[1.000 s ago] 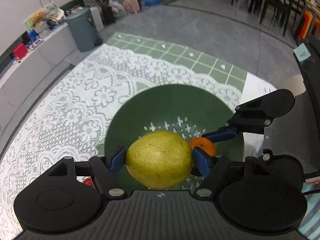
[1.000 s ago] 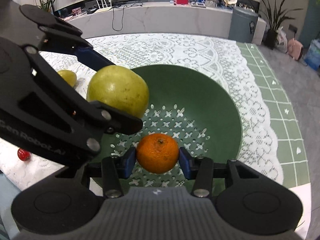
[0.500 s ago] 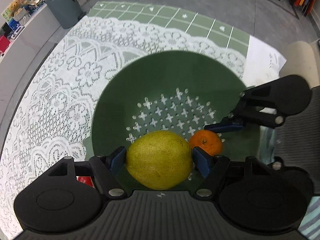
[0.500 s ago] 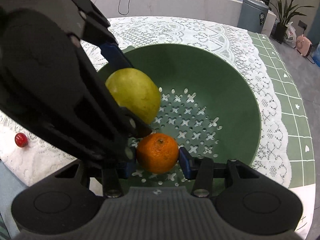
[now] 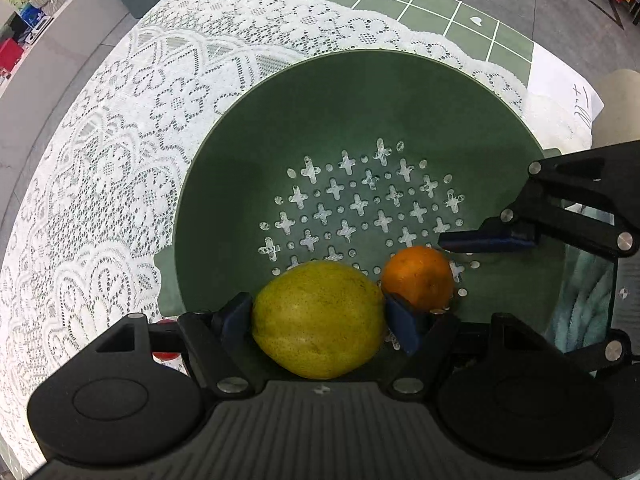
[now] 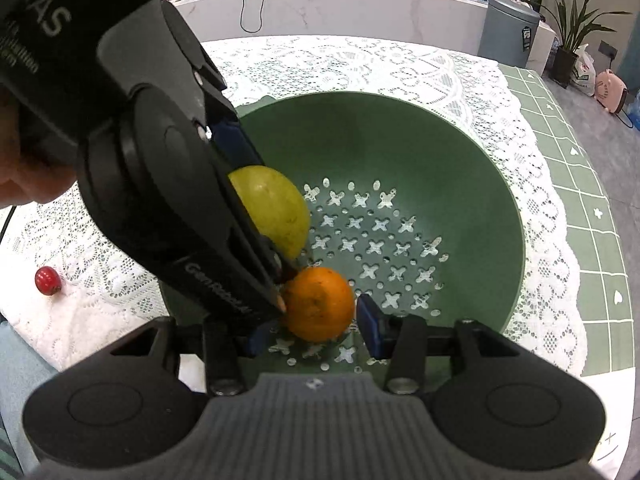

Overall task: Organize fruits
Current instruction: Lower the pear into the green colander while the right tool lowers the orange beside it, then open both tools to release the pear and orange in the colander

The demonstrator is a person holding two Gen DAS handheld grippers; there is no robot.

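Observation:
A green colander bowl [image 5: 360, 92] with cross-shaped holes sits on a white lace cloth. My left gripper [image 5: 318, 314] is shut on a yellow-green pear [image 5: 318, 318] and holds it low inside the bowl near its front wall. My right gripper [image 6: 310, 324] has its blue pads slightly apart around an orange [image 6: 318, 304], which rests on the bowl's floor right beside the pear [image 6: 274, 208]. The orange also shows in the left wrist view [image 5: 418, 276], with one right fingertip [image 5: 484, 240] above it. The left gripper's body [image 6: 168, 184] hides the right gripper's left pad.
A small red fruit [image 6: 47, 280] lies on the lace cloth [image 6: 120, 264] left of the bowl. A green checked mat [image 5: 400, 4] lies beyond the lace. A grey bin [image 6: 508, 28] and a counter stand behind the table.
Both grippers have gone down into the bowl with their fruits. The right gripper's pads have opened a little and the orange now sits on the bowl's floor.

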